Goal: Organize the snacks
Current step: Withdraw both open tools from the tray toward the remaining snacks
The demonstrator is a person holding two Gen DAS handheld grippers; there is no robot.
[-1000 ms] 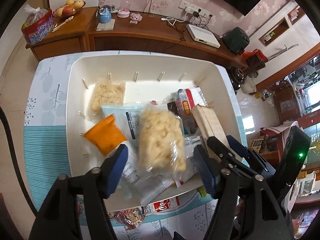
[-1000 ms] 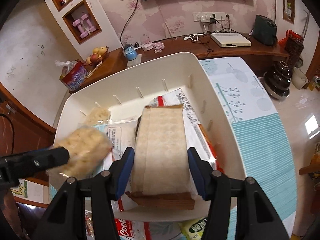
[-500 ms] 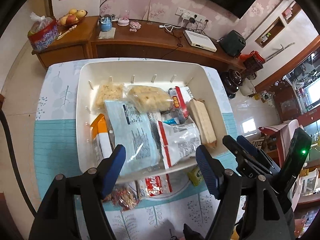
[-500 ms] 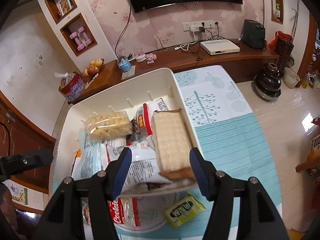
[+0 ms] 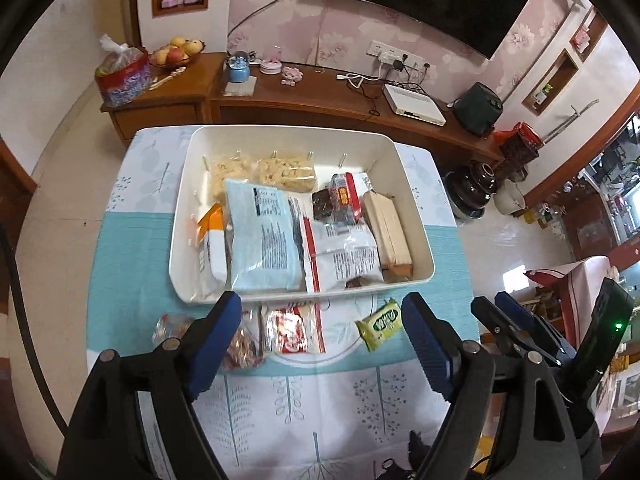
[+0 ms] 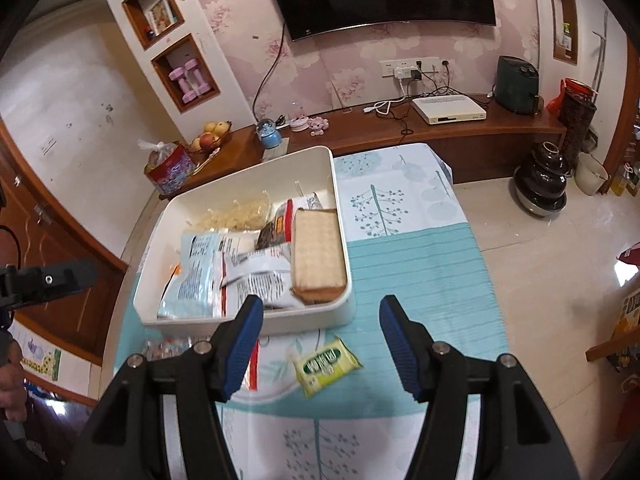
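- Left gripper (image 5: 322, 322) has just been spreading its jaws, gripping nothing; right gripper (image 6: 320, 332) is gaping, empty.
- Snacks are crowding the bin (image 5: 420, 236).
- Green packet (image 6: 326, 364) and red packet (image 5: 292, 330) are lying loose beside its near wall.

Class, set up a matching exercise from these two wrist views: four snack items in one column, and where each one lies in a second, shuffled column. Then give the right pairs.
Column one:
1. green packet
2. wafer block
3. light blue bag
4. red-and-white packet

Column two:
A. in the bin, along its right wall
B. on the cloth, beside the green packet, before the bin
C. in the bin's middle
D. on the cloth, nearest the right claw

Pairs: 1-D, 2-A, 3-C, 4-B
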